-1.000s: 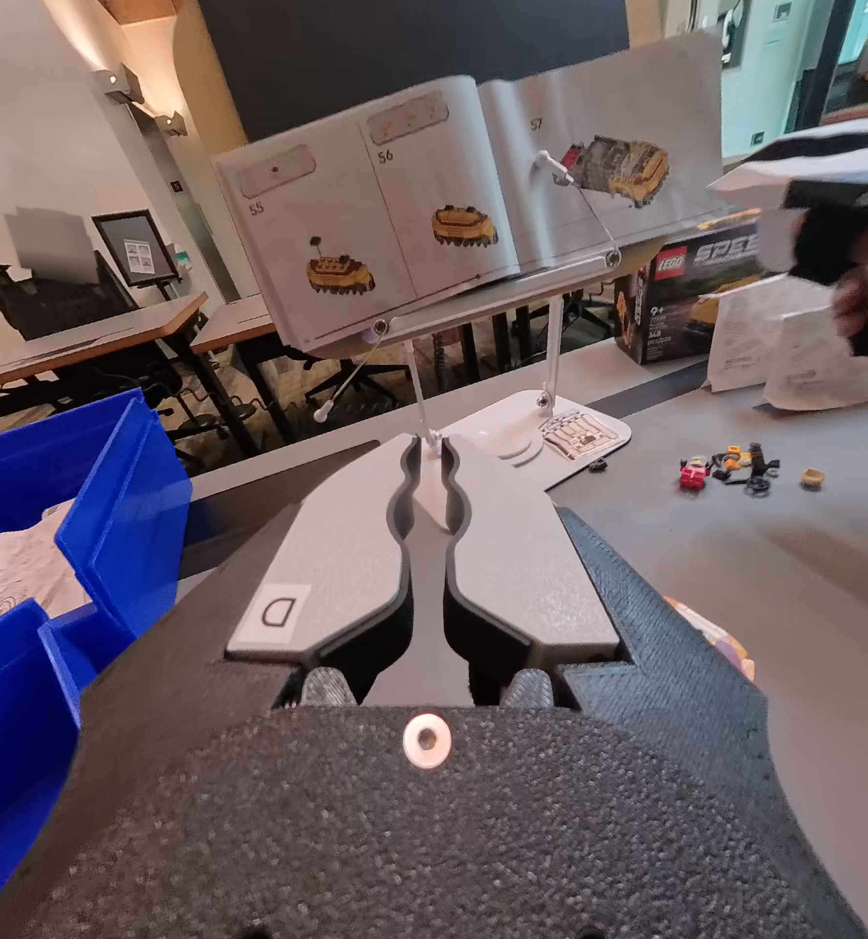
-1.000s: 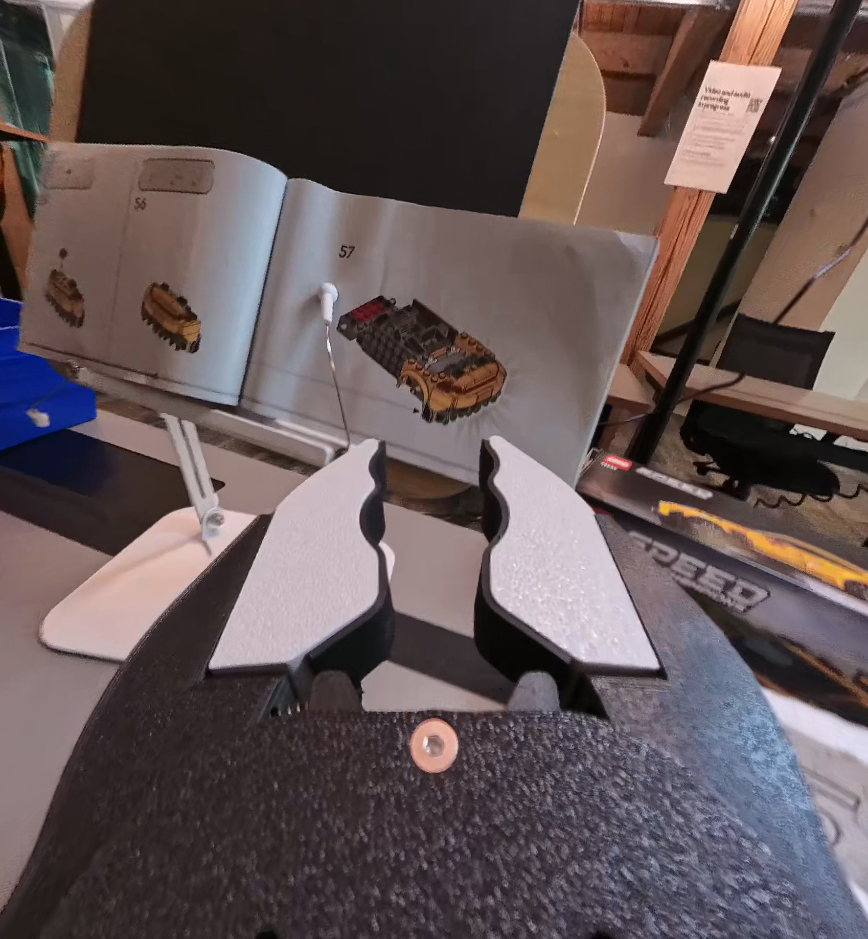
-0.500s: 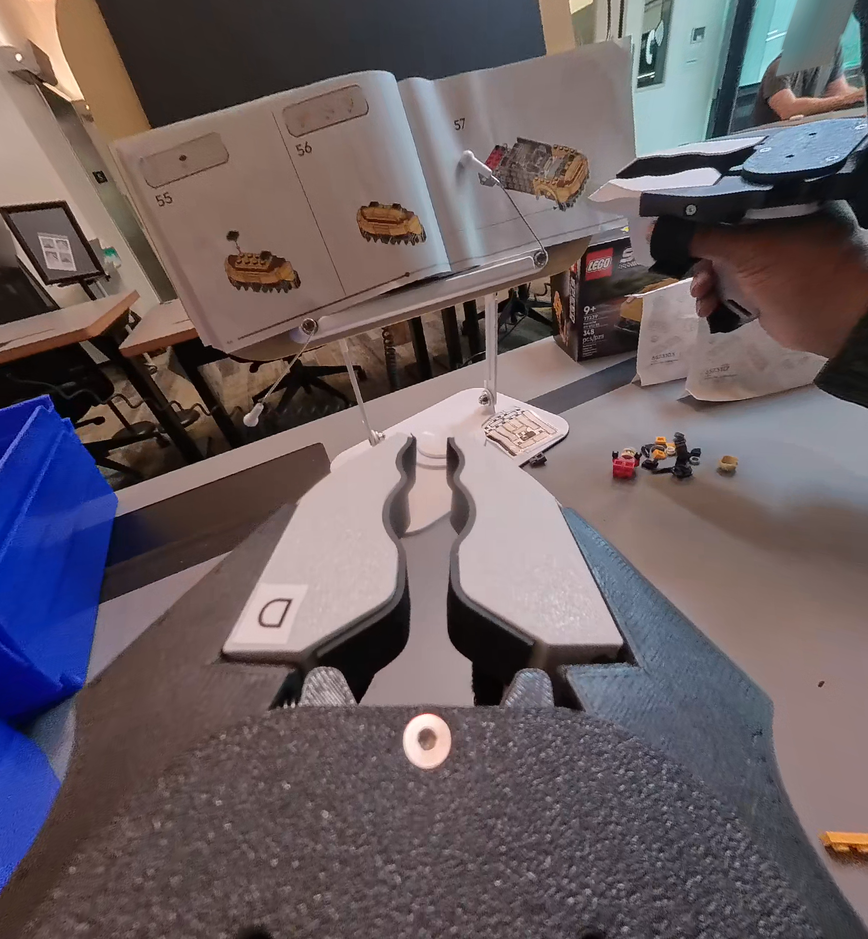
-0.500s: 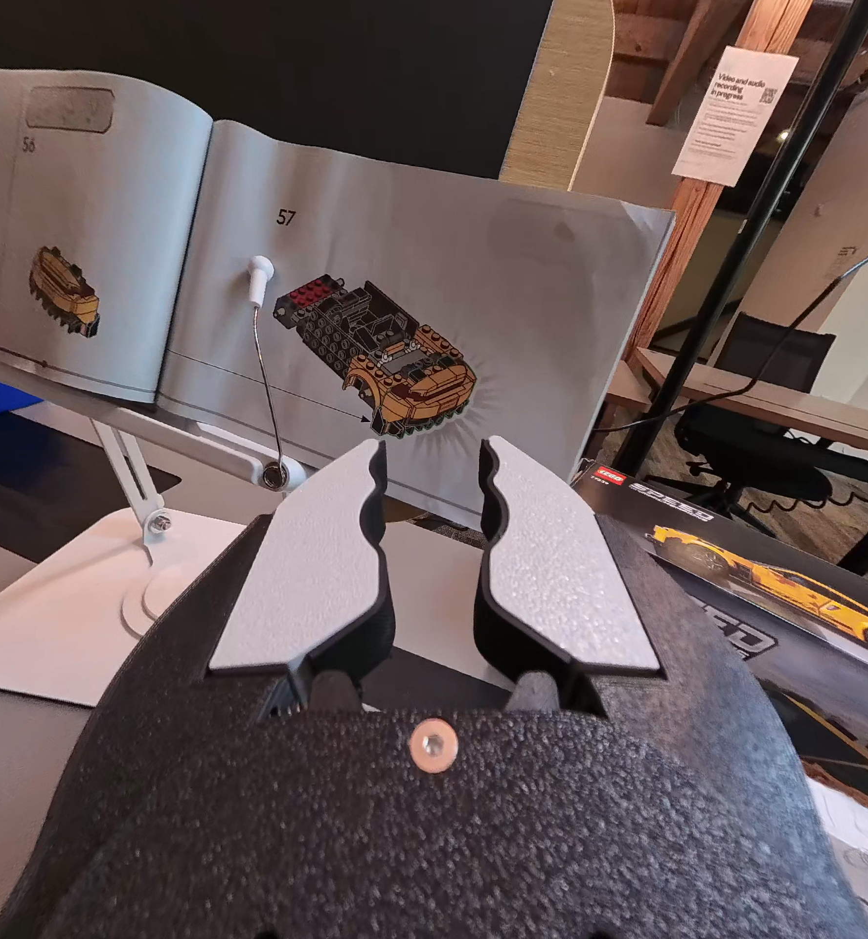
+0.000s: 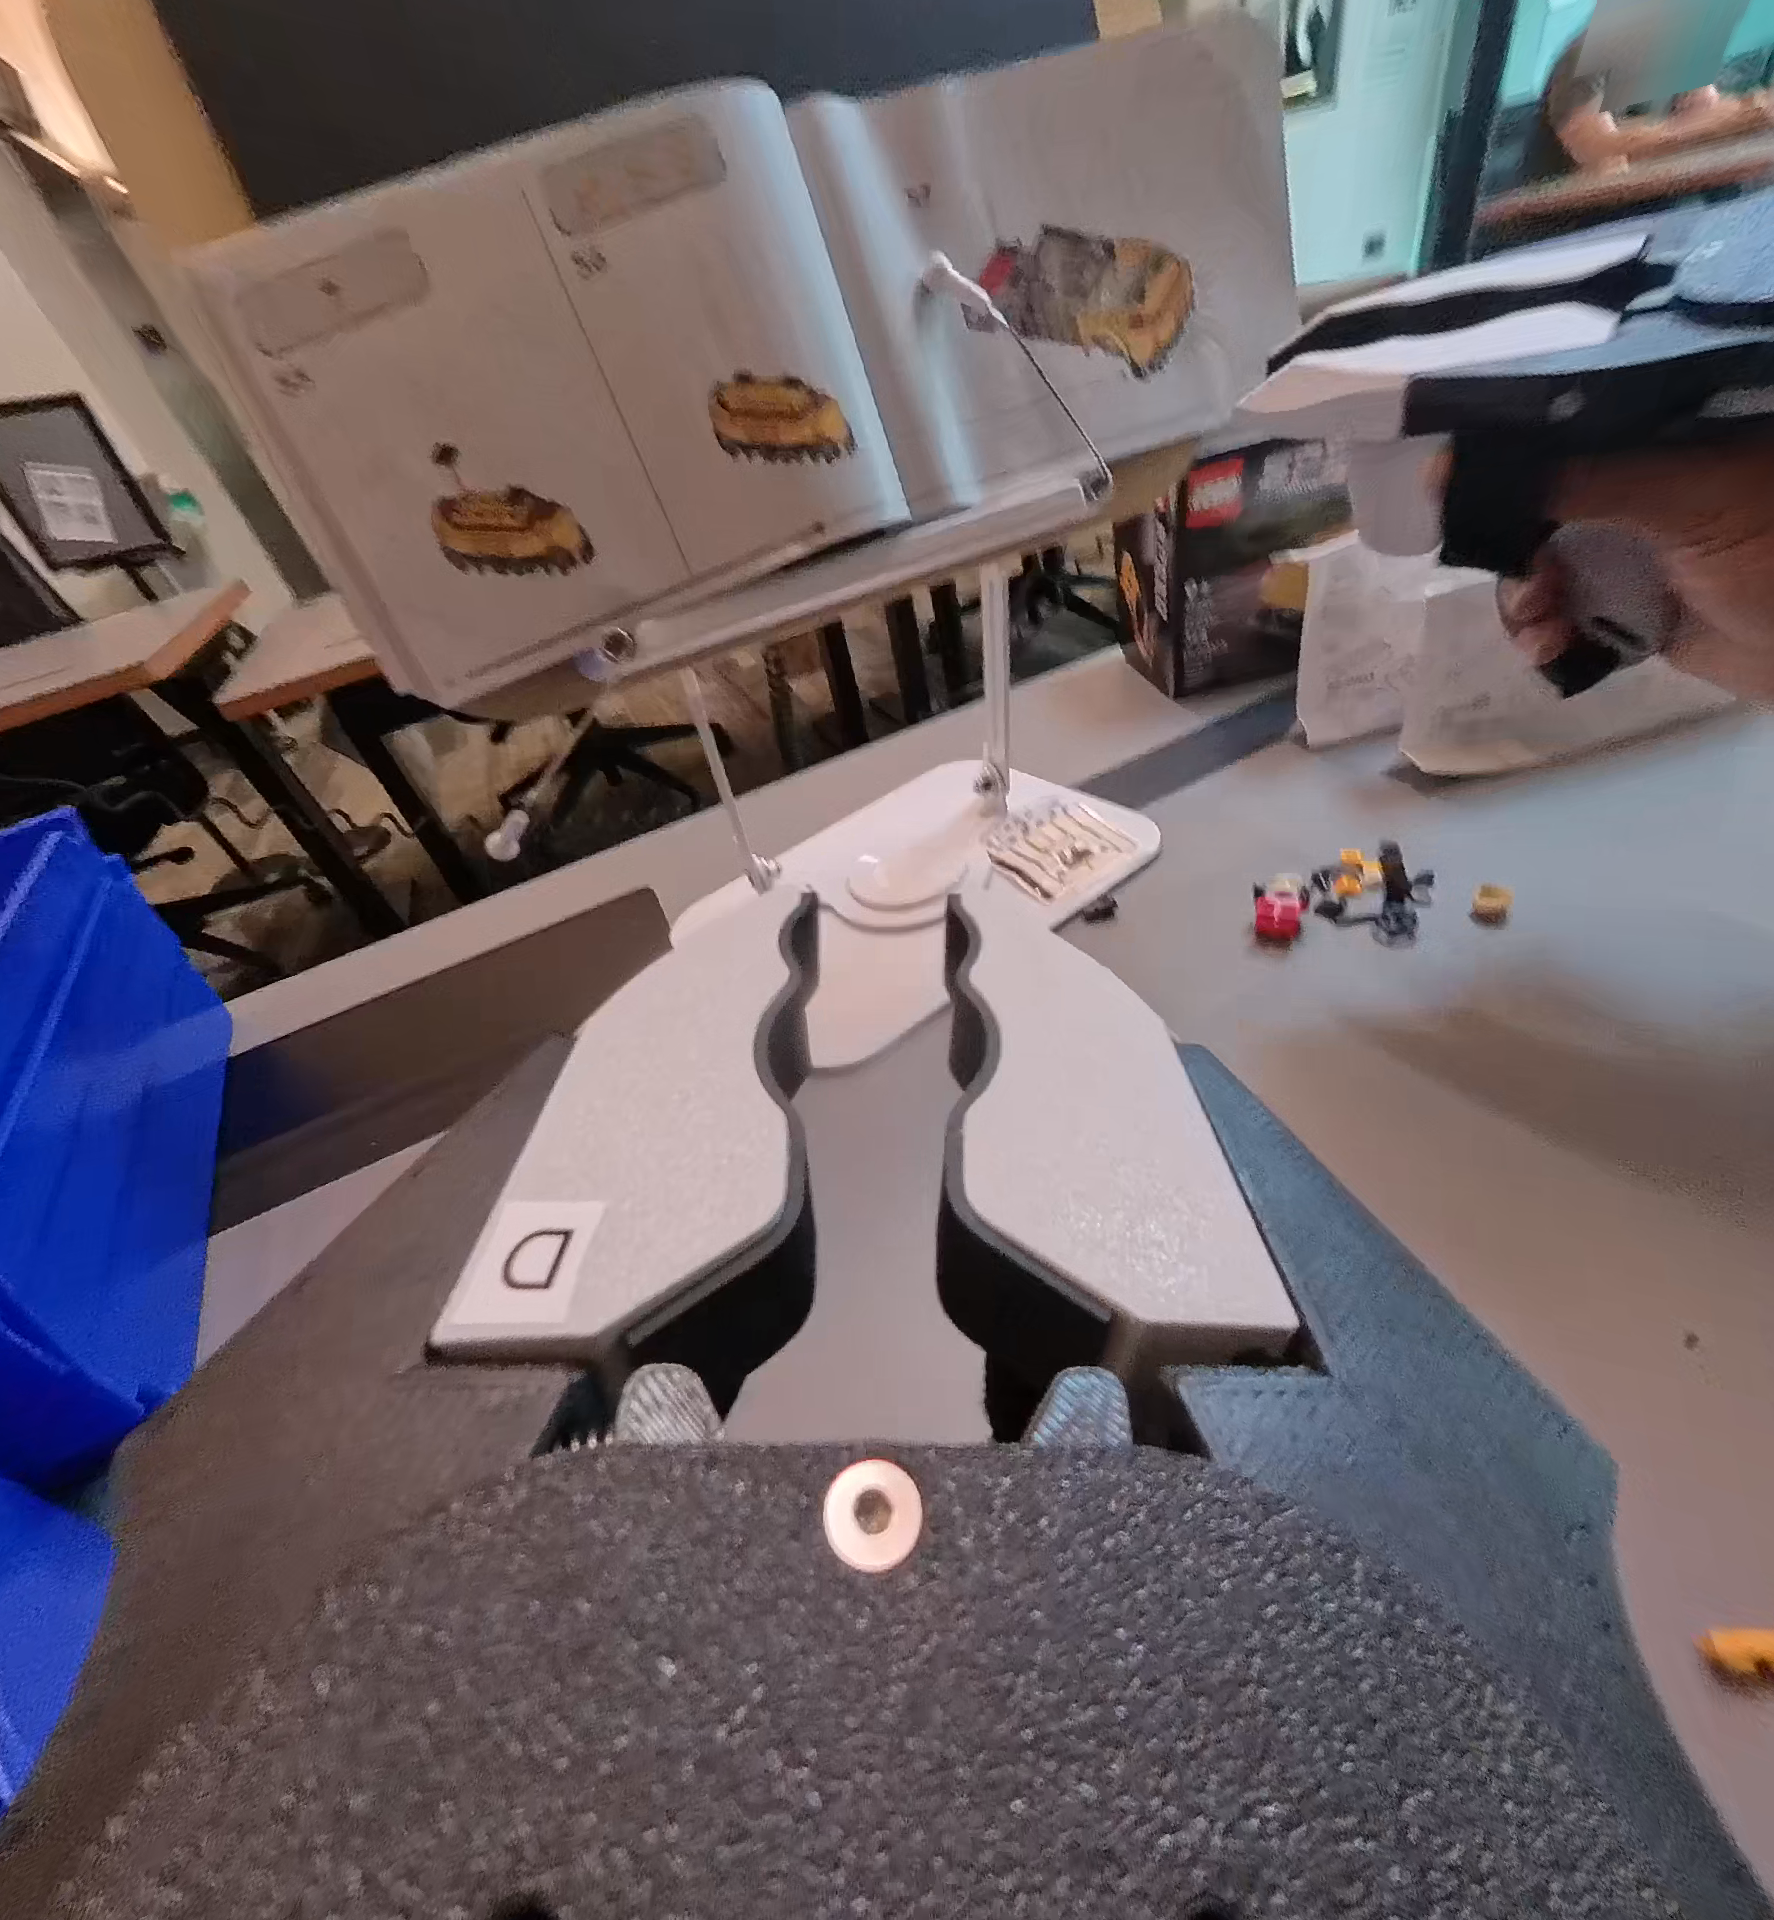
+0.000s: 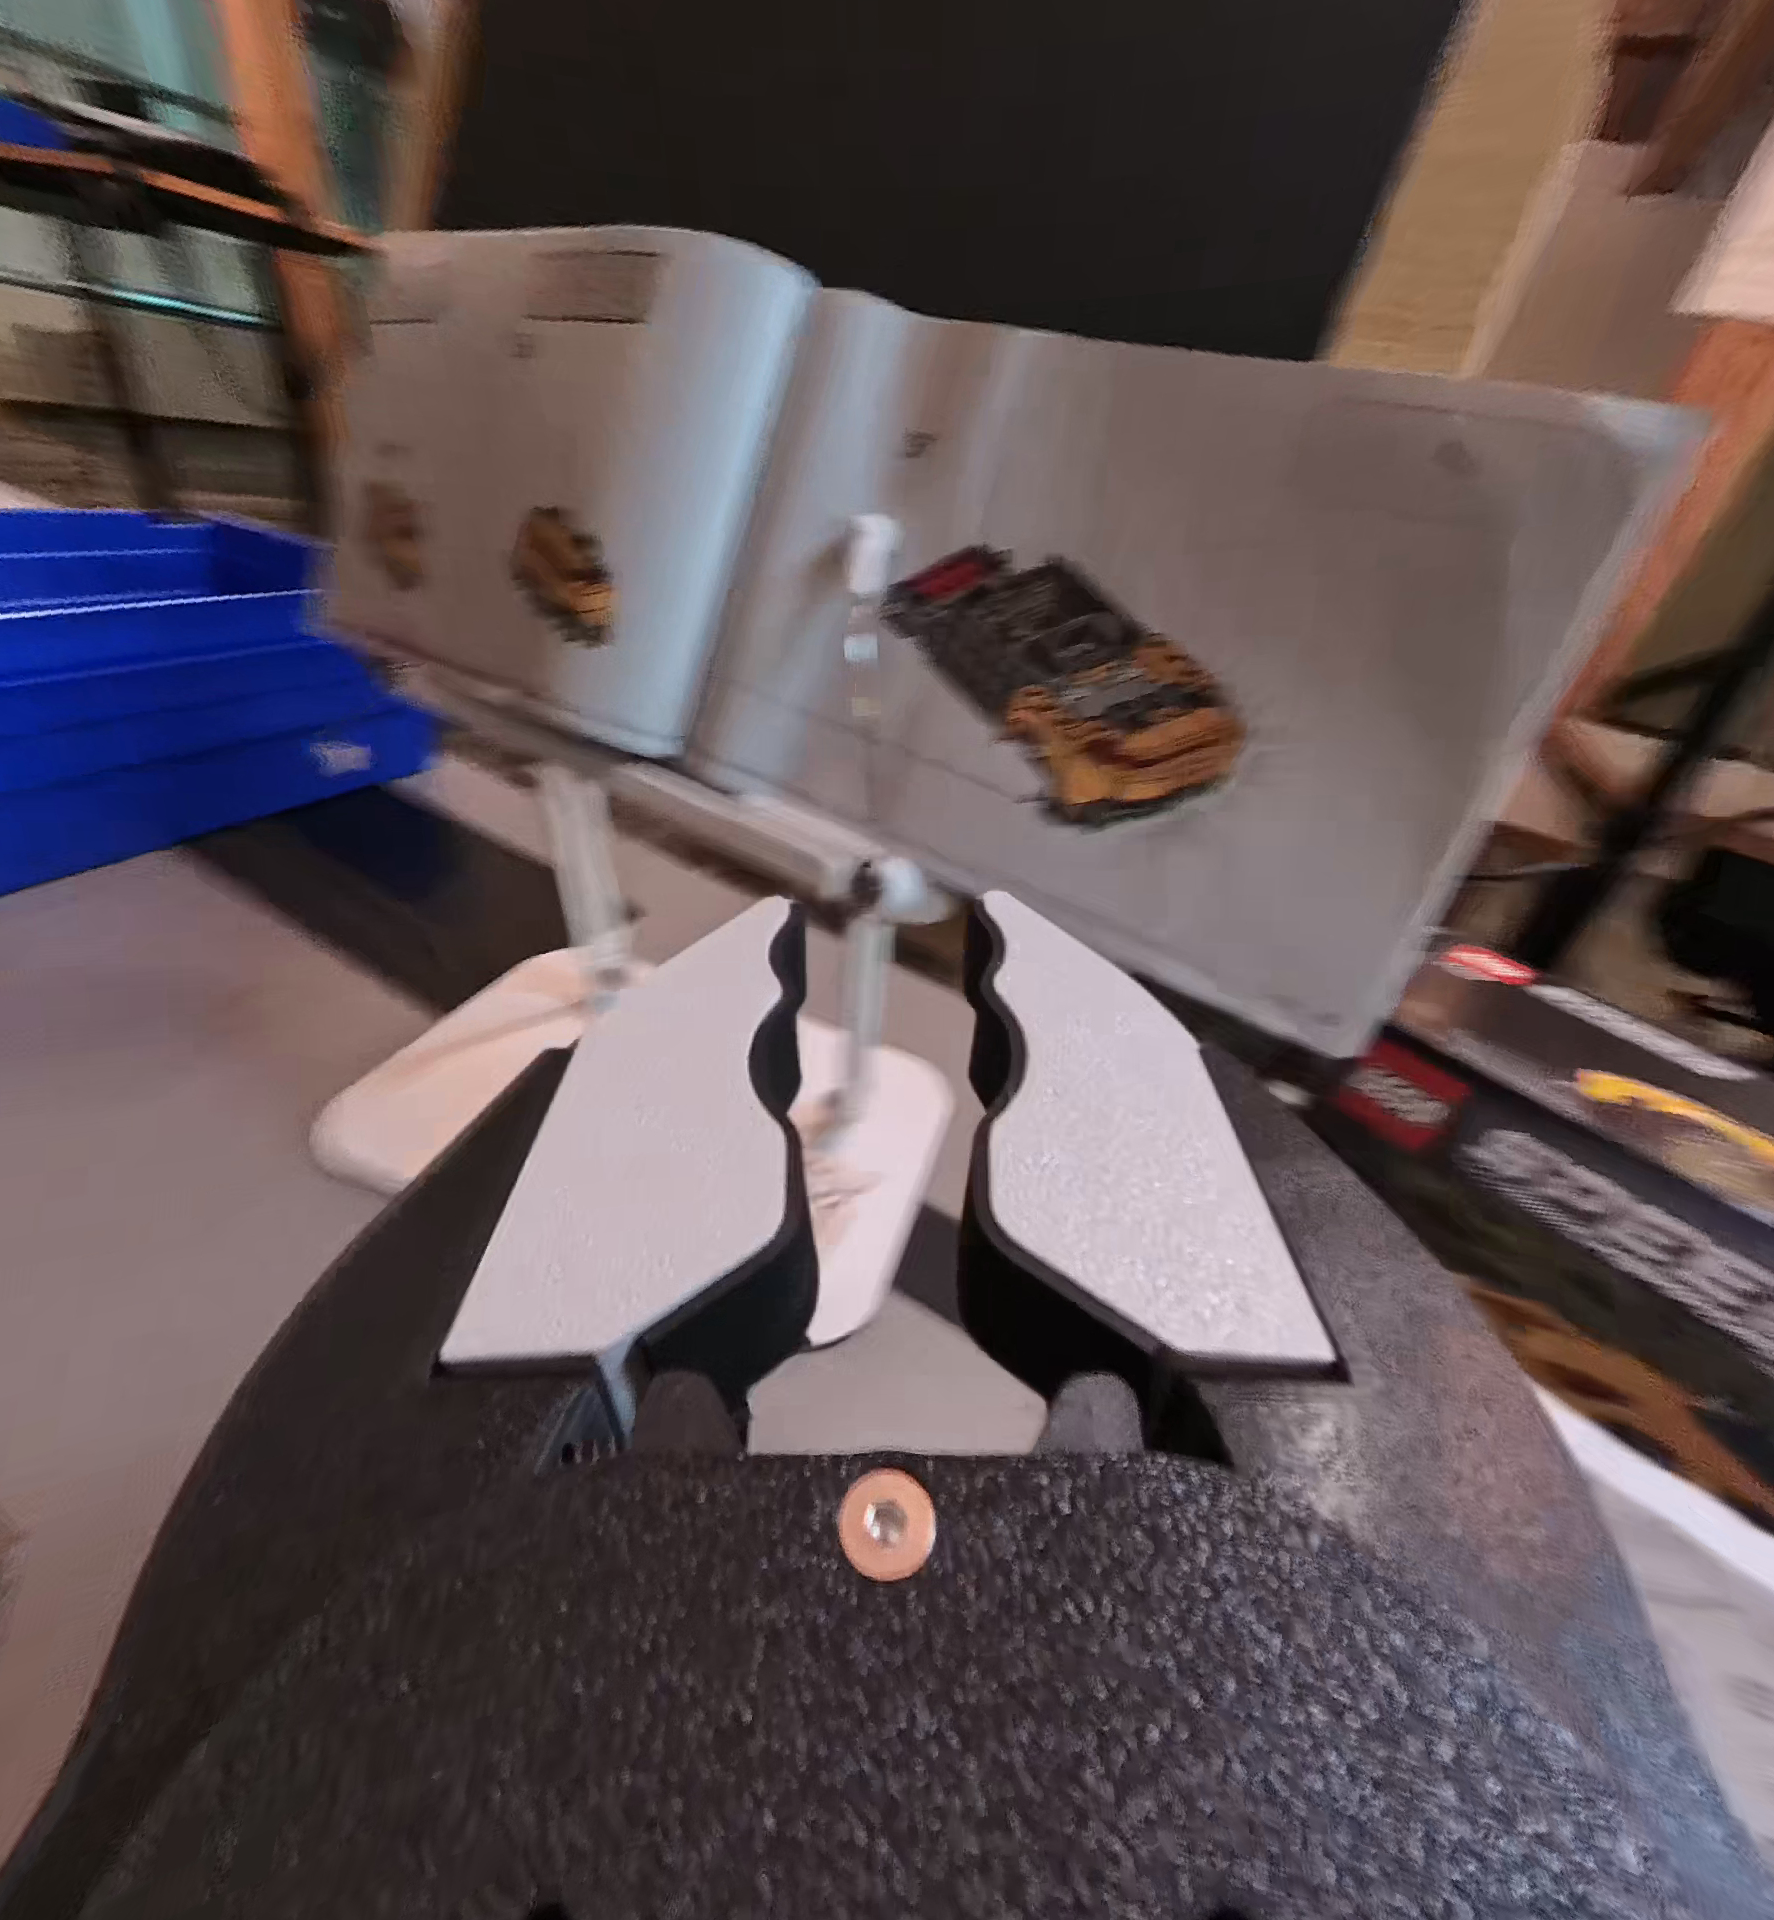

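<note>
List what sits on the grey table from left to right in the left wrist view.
Blue bins → white base of the book stand → cluster of small bricks → lone tan piece → white bags.

An office or shared workroom, fitted out for building toy brick sets. Shown by rows of wood-topped desks [image 5: 83, 644] on black legs with black swivel chairs at middle left of the left wrist view, and another desk and chair [image 6: 1735, 831] at the right edge of the right wrist view. Timber posts [image 6: 1735, 384], a paper notice at upper right, a framed sign on a stand [image 5: 62, 488] at left. In the foreground, a grey table [image 5: 1485, 1091] with blue bins [image 5: 62, 1091], an open instruction booklet [image 5: 654, 343] on a white stand, a toy box [image 5: 1236, 561] and loose bricks [image 5: 1371, 899].
</note>
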Available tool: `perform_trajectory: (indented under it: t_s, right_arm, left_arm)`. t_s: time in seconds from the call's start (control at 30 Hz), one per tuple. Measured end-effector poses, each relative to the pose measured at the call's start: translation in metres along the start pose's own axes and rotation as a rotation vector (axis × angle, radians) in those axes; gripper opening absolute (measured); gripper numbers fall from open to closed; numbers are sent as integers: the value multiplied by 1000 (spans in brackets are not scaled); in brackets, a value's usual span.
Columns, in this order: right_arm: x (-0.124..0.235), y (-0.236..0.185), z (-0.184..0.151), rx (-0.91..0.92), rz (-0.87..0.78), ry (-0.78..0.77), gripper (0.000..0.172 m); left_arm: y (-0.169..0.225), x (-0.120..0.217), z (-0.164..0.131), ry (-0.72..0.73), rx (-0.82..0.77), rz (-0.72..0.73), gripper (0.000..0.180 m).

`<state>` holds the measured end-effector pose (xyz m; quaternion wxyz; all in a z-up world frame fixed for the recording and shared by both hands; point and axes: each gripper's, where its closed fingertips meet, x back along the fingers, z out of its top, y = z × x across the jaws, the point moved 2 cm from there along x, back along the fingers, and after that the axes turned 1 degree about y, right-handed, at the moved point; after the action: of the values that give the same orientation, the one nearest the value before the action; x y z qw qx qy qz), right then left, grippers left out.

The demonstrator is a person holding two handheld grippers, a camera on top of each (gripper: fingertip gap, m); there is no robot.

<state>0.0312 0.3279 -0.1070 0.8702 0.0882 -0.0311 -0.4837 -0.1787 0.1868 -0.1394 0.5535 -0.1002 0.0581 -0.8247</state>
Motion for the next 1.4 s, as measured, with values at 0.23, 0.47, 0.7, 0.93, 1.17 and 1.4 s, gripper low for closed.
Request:
perform_trajectory:
  t_s: [0.23,0.47,0.7,0.93,1.17,1.4]
  right_arm:
    - [106,-119,-40,49,742,-240,29]
    - [206,-183,-108,207,1026,-556,34]
    - [249,-177,-126,202,1051,-673,36]
    - [246,-181,-131,295,1036,-629,18]
    - [230,-183,-95,256,931,-375,18]
    - [227,-180,-85,231,904,-287,17]
  left_arm:
    - [20,1,-4,-111,29,-219,37]
    - [43,2,-22,-194,-35,-364,41]
    - [97,22,-40,-265,-206,-664,35]
    - [175,51,-56,-299,-211,-1011,35]
    - [219,66,-67,-278,-298,-1121,26]
    - [212,60,-57,-201,-382,-1029,17]
